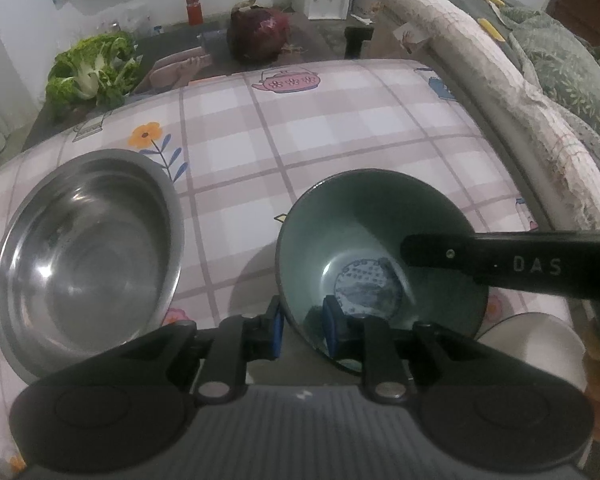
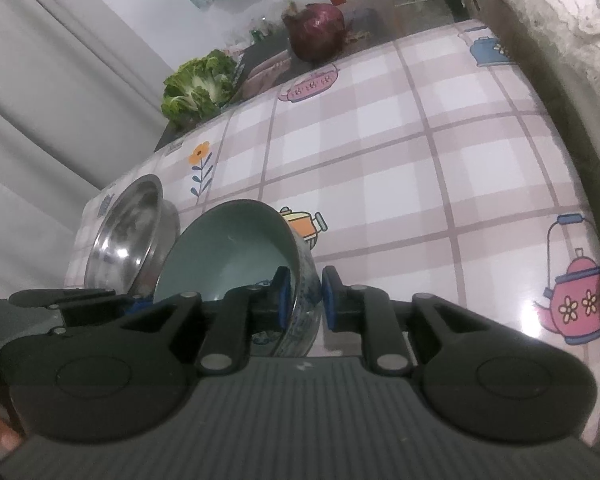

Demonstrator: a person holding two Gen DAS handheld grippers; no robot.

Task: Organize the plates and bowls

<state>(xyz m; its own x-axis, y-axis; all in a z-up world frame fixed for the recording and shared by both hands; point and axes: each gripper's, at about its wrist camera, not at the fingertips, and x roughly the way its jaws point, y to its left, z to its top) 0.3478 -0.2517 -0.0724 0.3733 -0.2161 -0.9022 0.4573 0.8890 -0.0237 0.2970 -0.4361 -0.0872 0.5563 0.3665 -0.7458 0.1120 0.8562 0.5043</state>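
Note:
A green bowl with a blue pattern inside is held at two sides of its rim. My left gripper straddles the near rim, one blue pad outside the wall and one inside, shut on it. A finger of my right gripper reaches in over the bowl from the right. In the right wrist view my right gripper clamps the wall of the green bowl between its pads. A steel bowl sits empty to the left, and it appears just behind the green one in the right wrist view. Whether the green bowl touches the table is unclear.
The table wears a pink checked cloth with teapot prints. A white bowl stands at the near right edge. Lettuce, a red cabbage and a red jar lie beyond the far edge. A worn padded rail borders the right side.

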